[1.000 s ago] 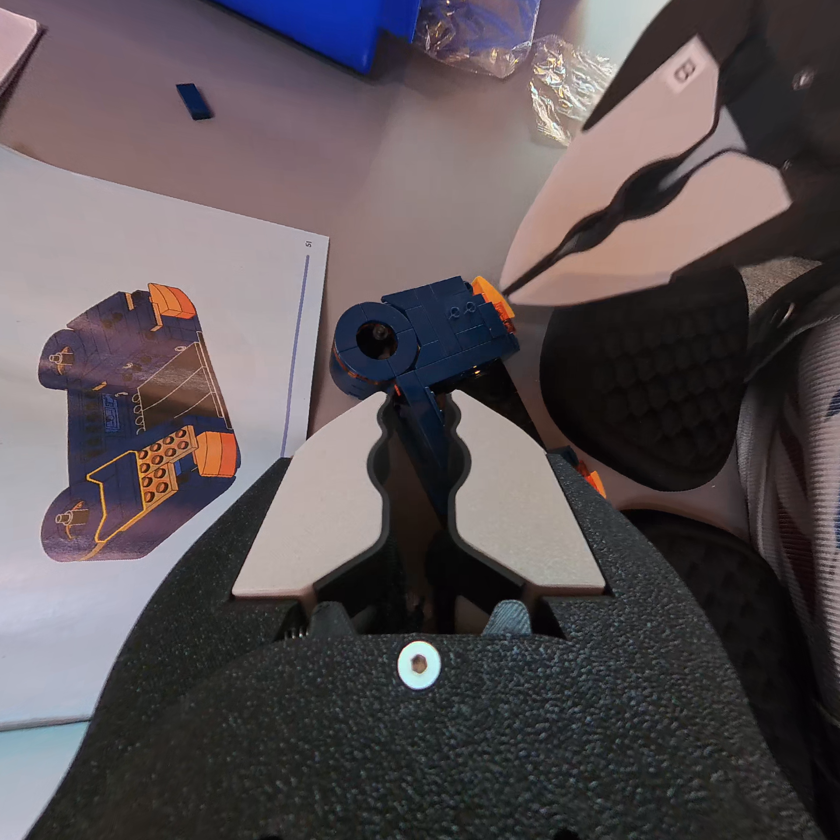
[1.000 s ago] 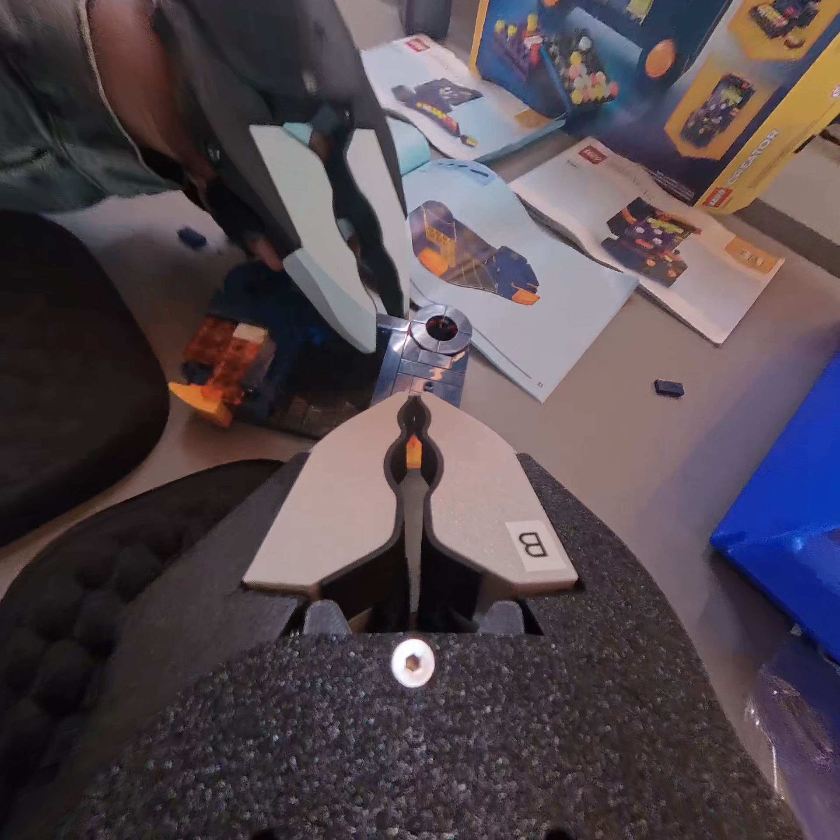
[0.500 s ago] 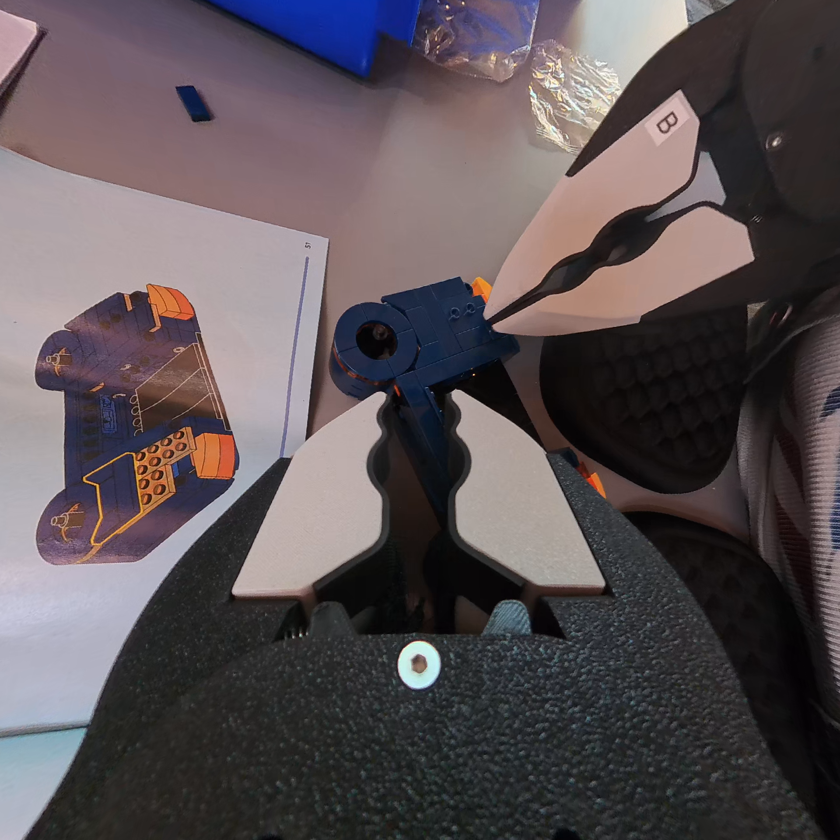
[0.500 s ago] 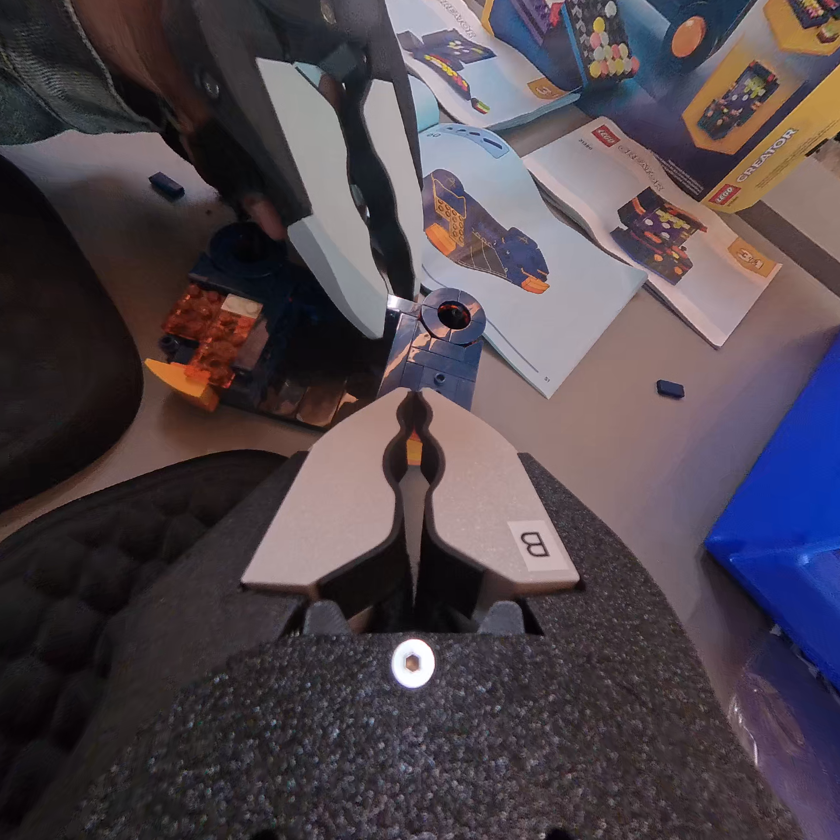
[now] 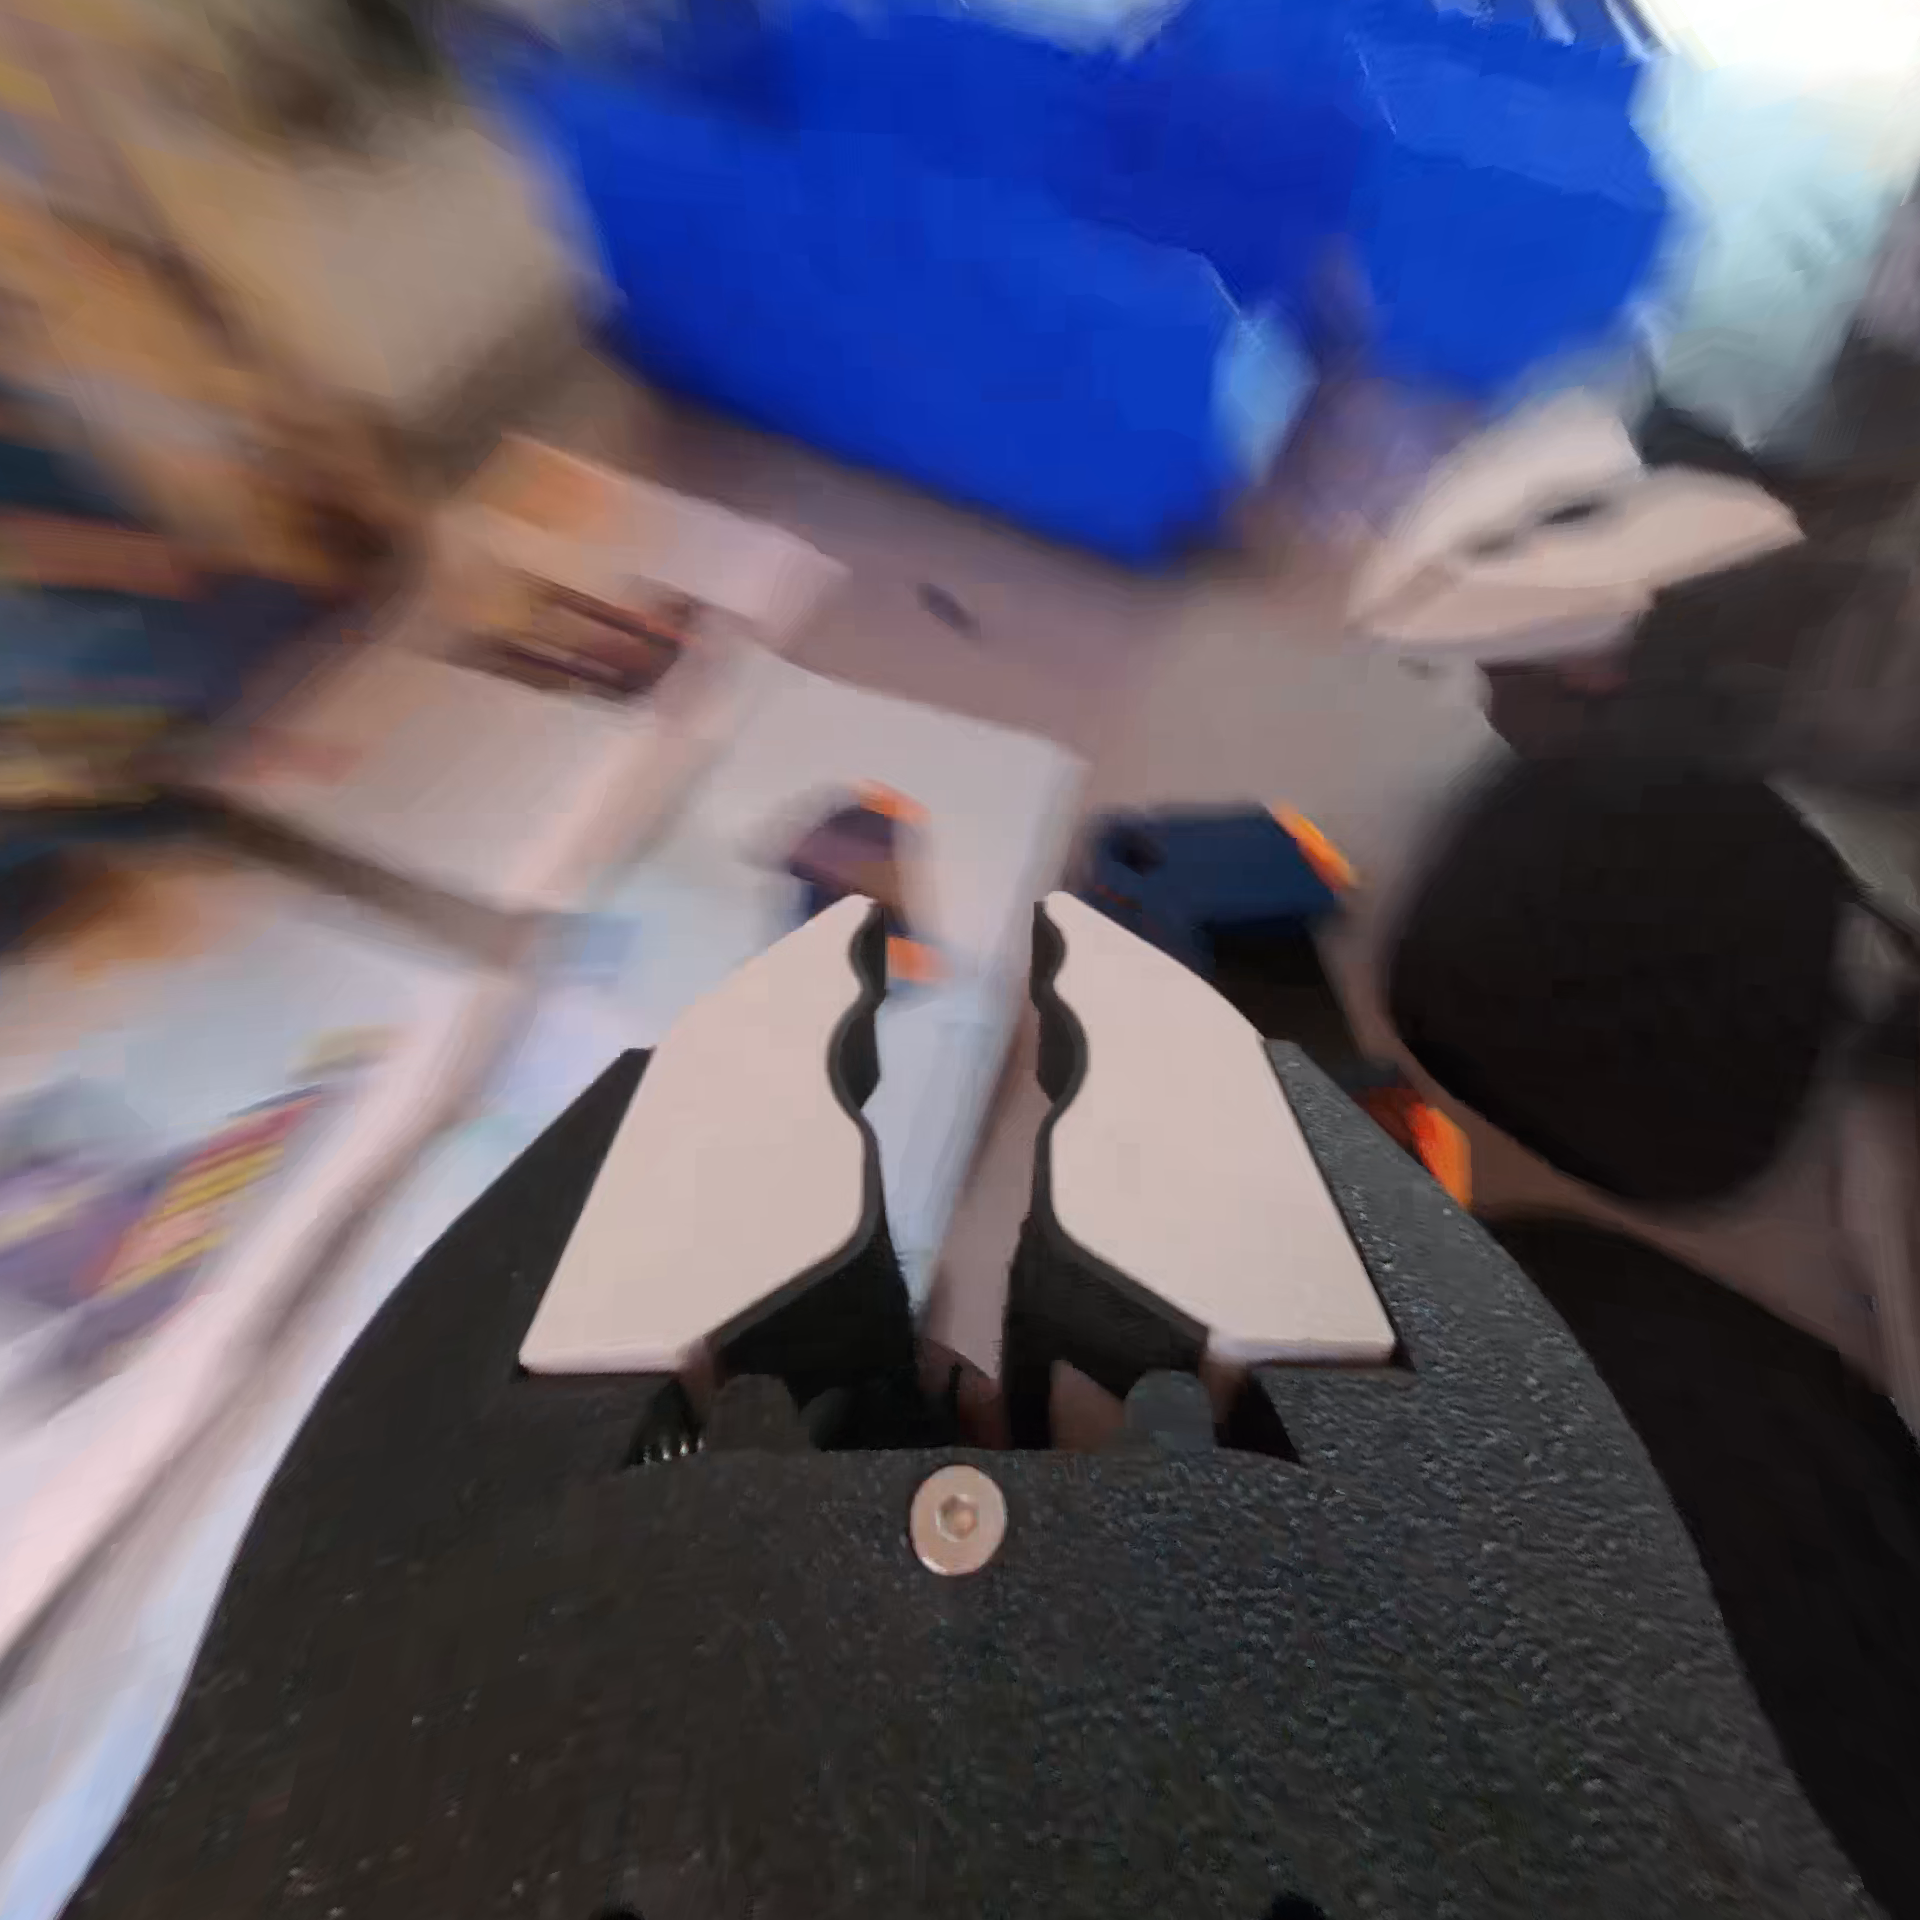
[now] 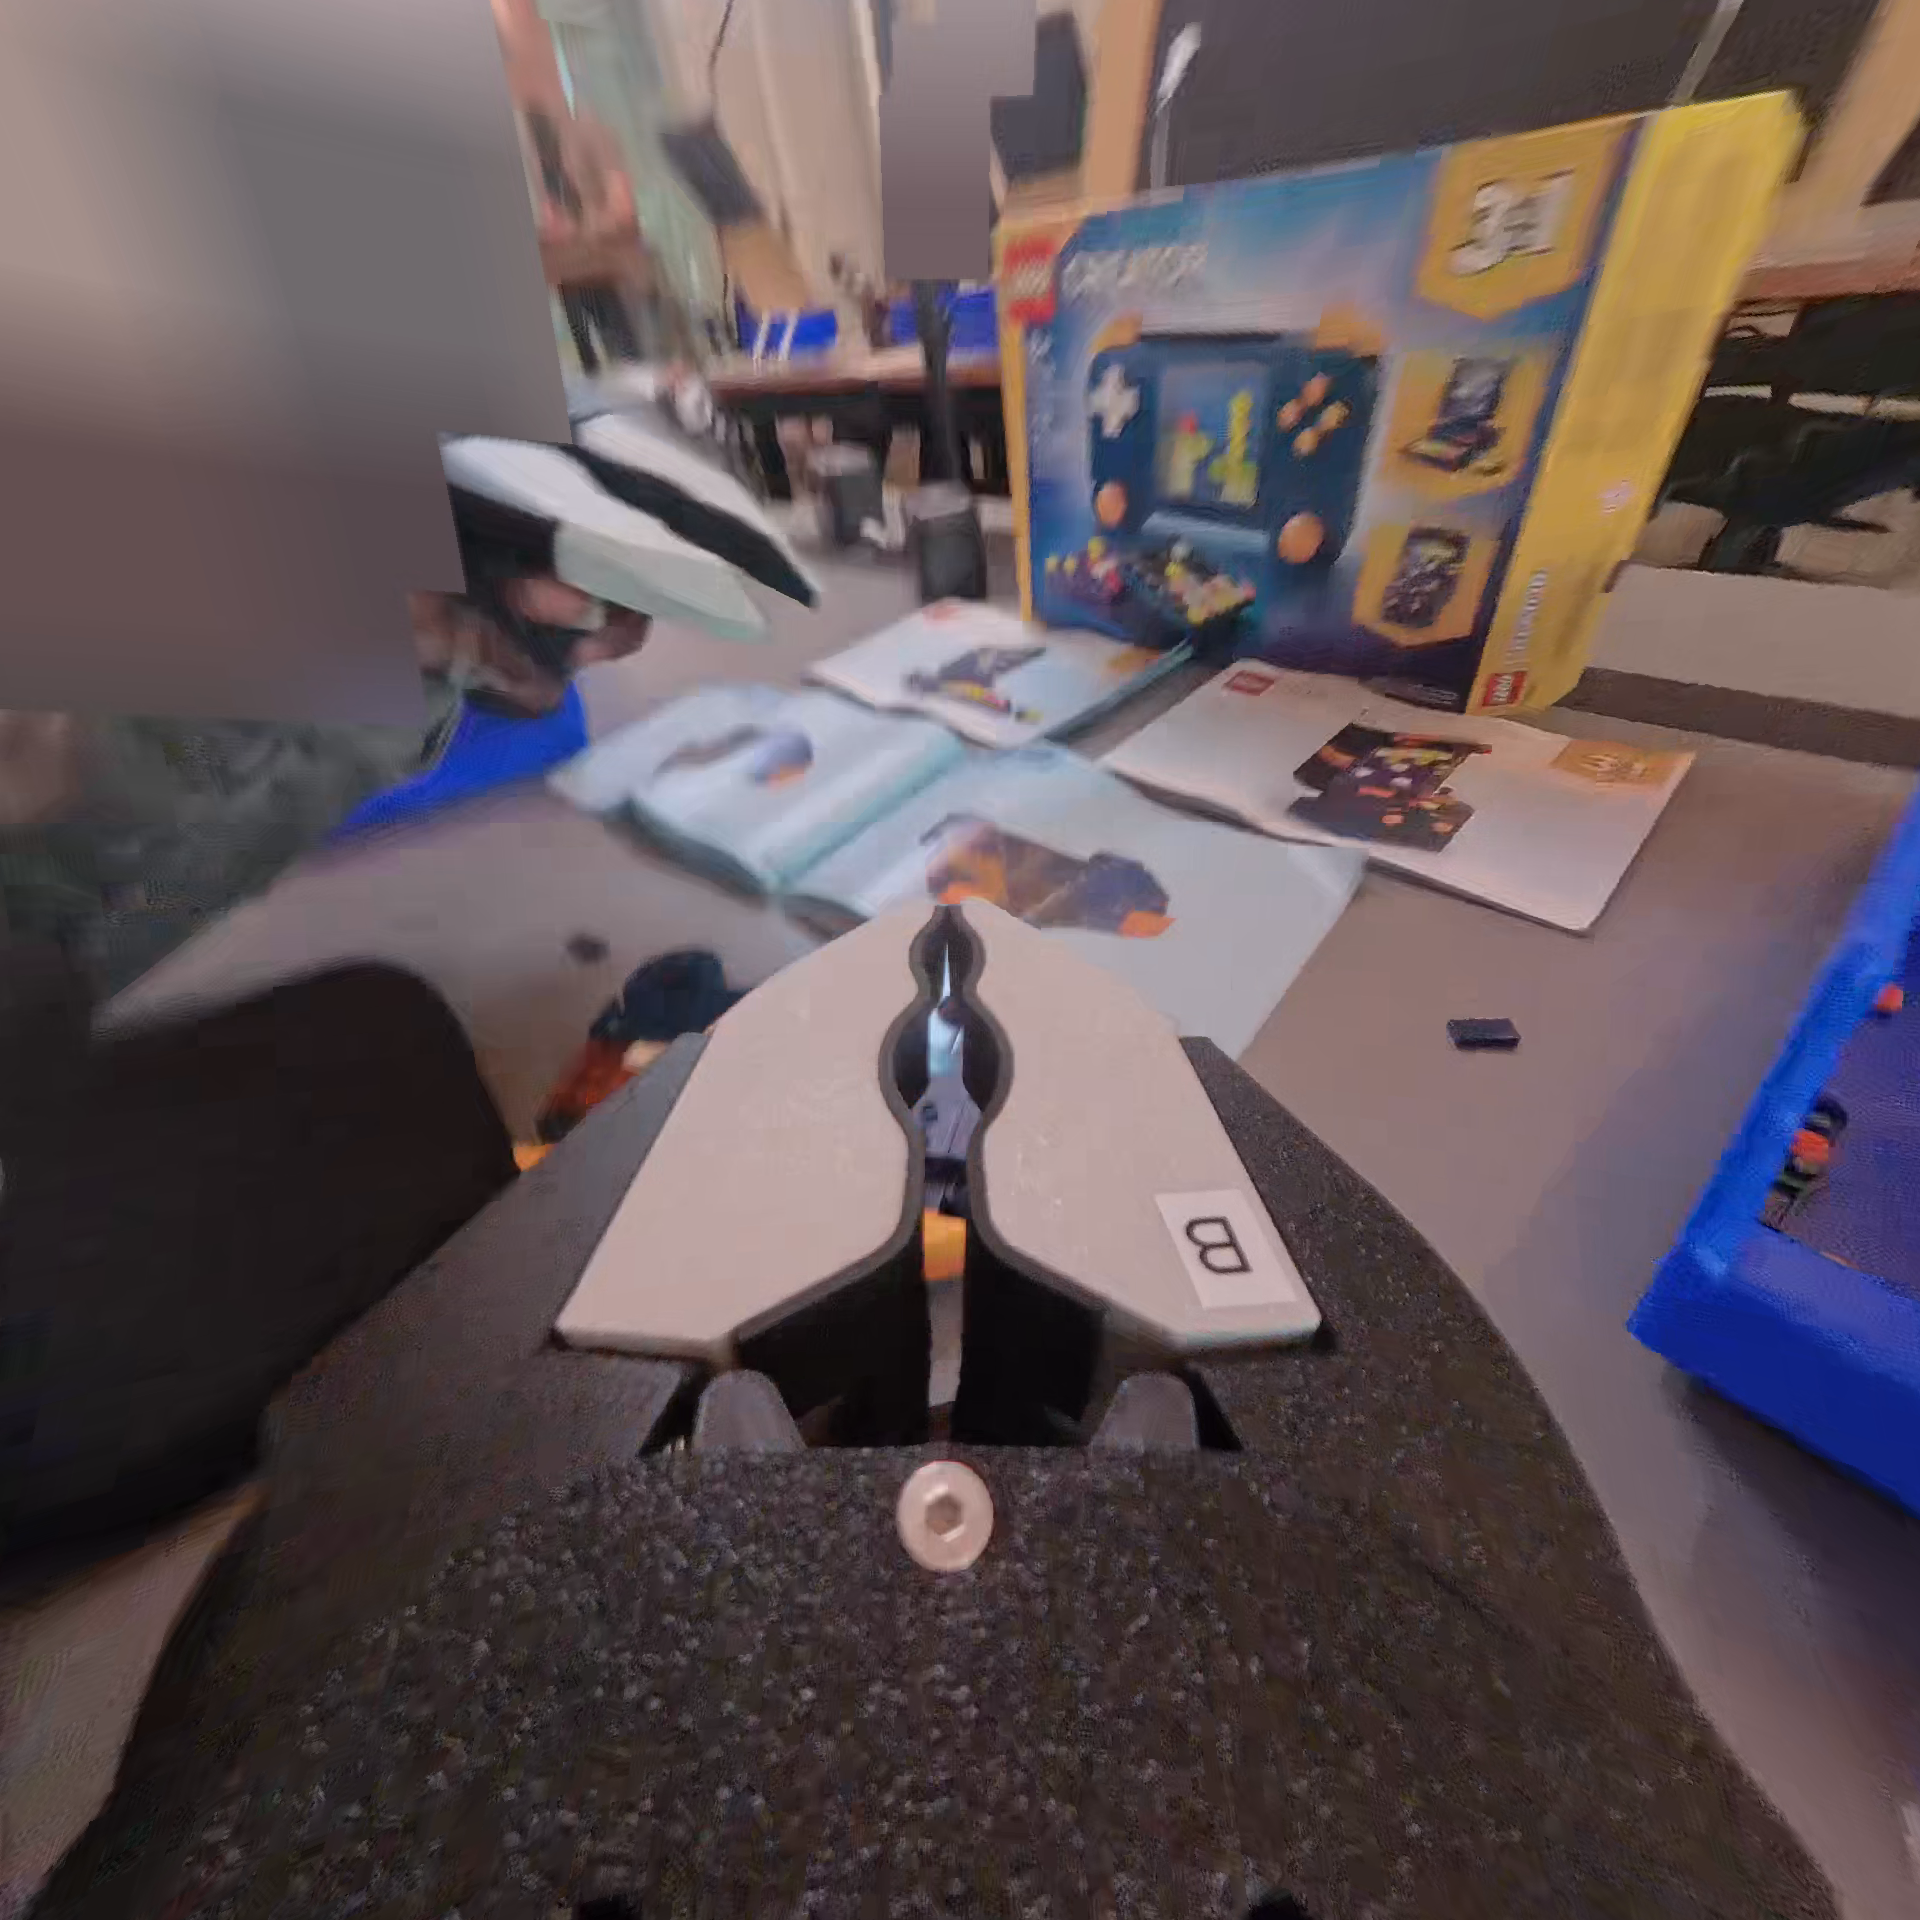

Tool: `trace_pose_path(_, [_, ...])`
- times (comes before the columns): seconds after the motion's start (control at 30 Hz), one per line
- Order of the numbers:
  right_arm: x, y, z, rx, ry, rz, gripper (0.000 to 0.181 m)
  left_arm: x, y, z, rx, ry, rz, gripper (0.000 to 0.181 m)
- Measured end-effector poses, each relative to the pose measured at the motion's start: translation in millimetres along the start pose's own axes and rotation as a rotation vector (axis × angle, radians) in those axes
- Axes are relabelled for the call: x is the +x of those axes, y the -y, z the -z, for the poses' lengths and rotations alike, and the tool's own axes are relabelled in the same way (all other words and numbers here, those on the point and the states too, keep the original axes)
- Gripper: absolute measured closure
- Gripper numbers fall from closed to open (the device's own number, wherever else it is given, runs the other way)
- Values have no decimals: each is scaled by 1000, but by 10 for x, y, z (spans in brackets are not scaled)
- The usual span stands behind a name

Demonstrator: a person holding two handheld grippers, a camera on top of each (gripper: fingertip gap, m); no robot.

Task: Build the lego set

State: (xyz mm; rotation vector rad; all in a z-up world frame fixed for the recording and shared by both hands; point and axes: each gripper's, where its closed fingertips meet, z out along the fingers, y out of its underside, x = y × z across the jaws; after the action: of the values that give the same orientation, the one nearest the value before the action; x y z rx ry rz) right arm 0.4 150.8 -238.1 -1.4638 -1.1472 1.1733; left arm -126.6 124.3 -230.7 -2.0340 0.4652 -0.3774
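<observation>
The dark blue and orange lego model [image 5: 1205,862] lies on the grey table, ahead and to the right of my left gripper [image 5: 956,914]. The left wrist view is badly blurred. My left gripper is open and empty, with booklet paper showing through the gap. In the right wrist view the model [image 6: 665,997] lies low, partly hidden behind my right gripper [image 6: 945,920], whose tips touch with nothing between them. The left gripper [image 6: 769,608] hangs raised at the upper left. The right gripper [image 5: 1382,608] shows blurred at the upper right of the left wrist view.
An open instruction booklet [image 6: 1039,862] and two more booklets lie beyond the model. The set's box [image 6: 1351,416] stands at the back. A blue tray [image 6: 1818,1195] with small pieces is at the right. A loose dark piece [image 6: 1483,1032] lies on the table. A black cushion [image 6: 260,1195] is at the left. Left tips to right tips: about 15 cm. My left tips are about 25 cm from the loose dark piece [image 6: 1483,1032], my right tips only 15 cm. Seen from the left wrist view [image 5: 966,628] as well.
My left gripper has let go of the model, opened and swung quickly up and away. My right gripper has lifted off the model and tilted up, still shut.
</observation>
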Motion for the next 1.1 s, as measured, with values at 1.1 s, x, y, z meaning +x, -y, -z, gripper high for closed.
trace_pose_path(1.1, [-1250,-18,-449,-172,656,309,167,1004,-442,450,177,-364,-68,174])
